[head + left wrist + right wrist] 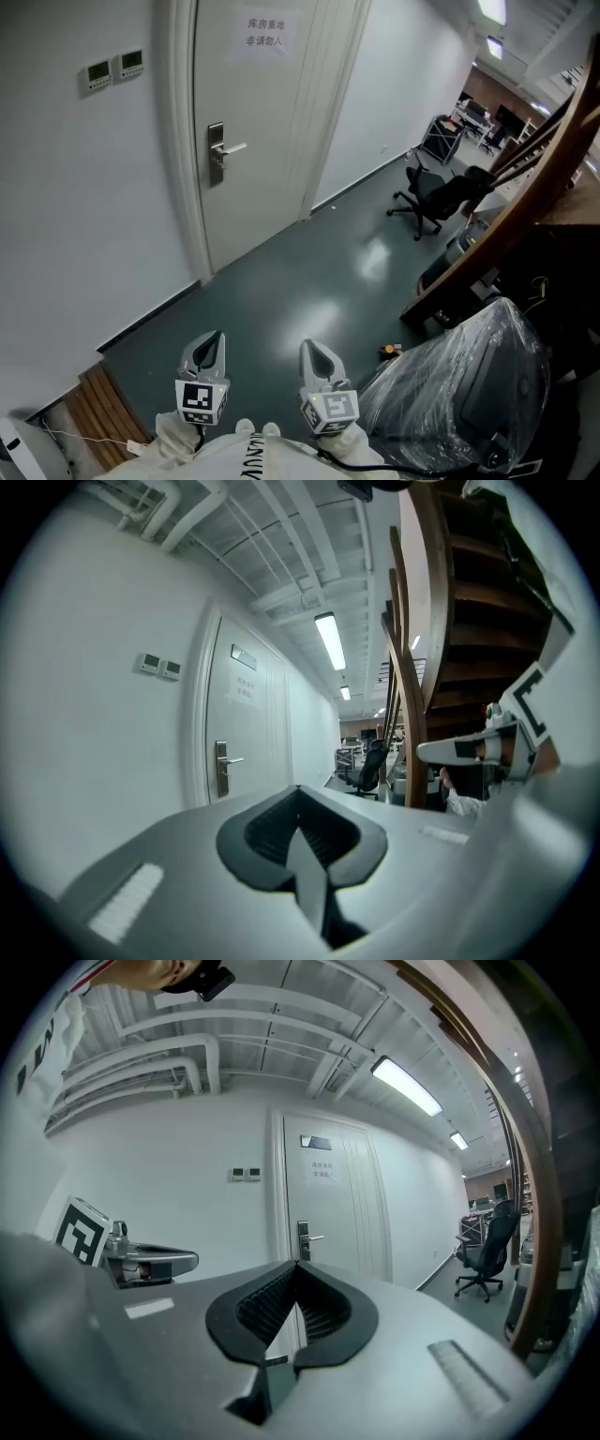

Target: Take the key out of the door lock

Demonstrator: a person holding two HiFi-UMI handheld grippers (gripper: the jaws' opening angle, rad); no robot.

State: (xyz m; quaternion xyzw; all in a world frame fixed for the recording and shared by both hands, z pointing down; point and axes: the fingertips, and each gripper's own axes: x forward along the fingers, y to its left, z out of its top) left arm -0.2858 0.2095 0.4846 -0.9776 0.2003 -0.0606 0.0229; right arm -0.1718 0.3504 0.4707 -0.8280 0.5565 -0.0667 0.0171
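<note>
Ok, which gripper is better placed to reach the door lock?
Left, slightly: the left gripper is nearer the door lock than the right gripper. Both are shut, empty and far from it.

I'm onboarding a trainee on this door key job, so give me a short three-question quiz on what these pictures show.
1. True or false: the left tongs are held well short of the silver lever handle on the white panelled door, touching nothing.
2. What stands on the dark grey floor to the right of the door? A) a black wheeled office chair B) a red ladder C) a blue bin
3. Are the right tongs open or shut, and what is between them?

Key: 1 true; 2 A; 3 shut, with nothing between them.
</note>
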